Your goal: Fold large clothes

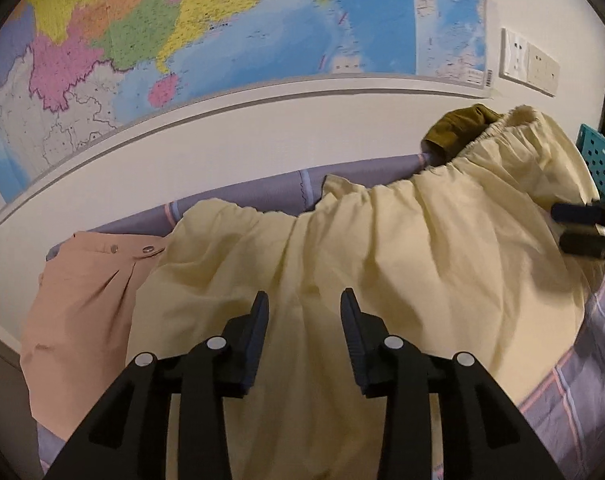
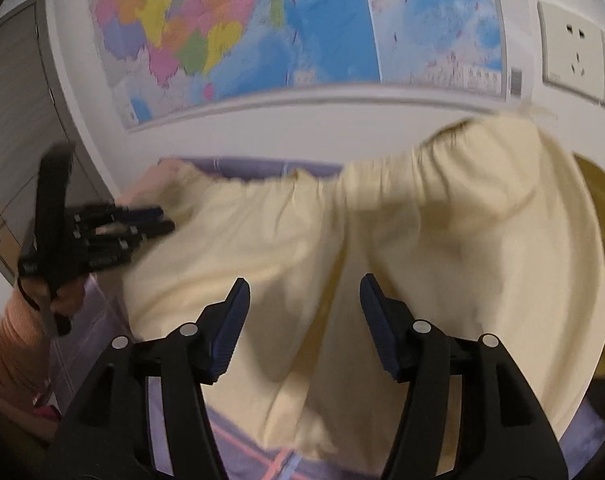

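We have the pale yellow garment (image 1: 342, 248) spread across the lilac checked bedsheet (image 1: 574, 392), its gathered elastic waistband (image 1: 442, 160) lying along the far edge of the garment, nearest the map (image 1: 222, 20) on the wall. Taking the garment as our landmark: a peach garment (image 1: 82, 300) lies against its left edge, an olive-brown garment (image 1: 458, 124) peeks out behind its far right corner, and a teal perforated basket (image 1: 602, 160) stands just past its right side. Our left gripper (image 1: 304, 300) hovers over the near middle of the garment with its jaws apart and no cloth between them; our right gripper (image 2: 304, 284) hangs over the garment's right half, jaws likewise apart and empty. We judge that we are between grasps, with the cloth laid out but creased, and no fold made in it yet. The next move calls for each gripper to pick a matching edge or corner, pinch only the intended layers, and carry them over together so the fold lands even.
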Action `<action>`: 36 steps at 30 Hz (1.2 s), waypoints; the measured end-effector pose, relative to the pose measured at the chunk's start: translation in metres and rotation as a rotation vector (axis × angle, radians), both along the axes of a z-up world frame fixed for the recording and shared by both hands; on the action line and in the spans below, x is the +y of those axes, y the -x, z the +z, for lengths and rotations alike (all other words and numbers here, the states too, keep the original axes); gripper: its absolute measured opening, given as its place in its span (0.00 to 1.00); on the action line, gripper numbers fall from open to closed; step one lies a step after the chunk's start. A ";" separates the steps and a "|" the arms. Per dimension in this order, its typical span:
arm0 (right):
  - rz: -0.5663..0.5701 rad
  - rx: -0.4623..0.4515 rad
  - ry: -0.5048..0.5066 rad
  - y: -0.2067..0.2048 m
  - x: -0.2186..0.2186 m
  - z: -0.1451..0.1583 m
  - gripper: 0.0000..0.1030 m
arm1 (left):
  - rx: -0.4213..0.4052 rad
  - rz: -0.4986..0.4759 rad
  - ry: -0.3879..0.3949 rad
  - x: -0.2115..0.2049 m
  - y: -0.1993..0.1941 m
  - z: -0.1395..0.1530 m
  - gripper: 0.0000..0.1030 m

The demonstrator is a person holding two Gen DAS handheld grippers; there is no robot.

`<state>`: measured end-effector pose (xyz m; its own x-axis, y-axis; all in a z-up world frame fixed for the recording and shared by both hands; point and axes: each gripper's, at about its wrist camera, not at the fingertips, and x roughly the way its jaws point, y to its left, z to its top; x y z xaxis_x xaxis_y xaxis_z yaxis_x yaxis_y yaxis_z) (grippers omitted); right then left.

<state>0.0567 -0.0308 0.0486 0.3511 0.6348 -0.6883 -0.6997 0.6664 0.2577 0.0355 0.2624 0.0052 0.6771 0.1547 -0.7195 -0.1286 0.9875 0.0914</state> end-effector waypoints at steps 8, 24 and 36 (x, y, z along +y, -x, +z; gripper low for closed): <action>-0.005 -0.023 0.083 0.002 0.013 -0.021 0.02 | 0.015 -0.124 -0.035 -0.022 0.024 -0.012 0.56; -0.219 -0.129 -0.120 0.039 -0.116 0.022 0.77 | -0.218 0.131 0.044 0.042 0.115 0.008 0.66; -0.333 0.136 -0.115 0.019 -0.169 -0.068 0.85 | -0.145 0.149 0.151 0.067 0.156 -0.042 0.86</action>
